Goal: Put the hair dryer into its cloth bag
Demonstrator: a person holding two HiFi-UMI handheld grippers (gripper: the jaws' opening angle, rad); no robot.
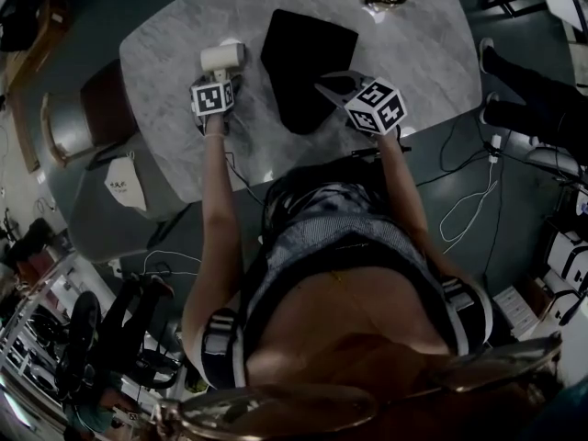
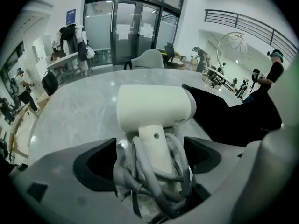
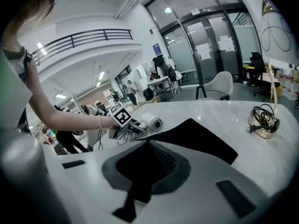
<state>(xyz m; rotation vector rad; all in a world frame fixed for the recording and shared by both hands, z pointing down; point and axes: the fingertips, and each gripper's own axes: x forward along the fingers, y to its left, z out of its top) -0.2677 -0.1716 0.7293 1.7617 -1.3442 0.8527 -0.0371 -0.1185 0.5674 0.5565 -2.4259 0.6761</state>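
While the right tongs (image 3: 148, 168) pinched an edge of the cloth bag (image 3: 202, 140), the left tongs (image 2: 150, 158) stood released astride the cord-wrapped handle of the hair dryer (image 2: 154, 107), which lay on the bench (image 2: 74, 112) beside the bag; the next move was judged to be a firm grasp of the handle.

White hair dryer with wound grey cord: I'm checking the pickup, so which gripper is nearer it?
Left. The left gripper has its open jaws around the white hair dryer, at the handle; the right gripper stands apart, shut on the flat black cloth bag.
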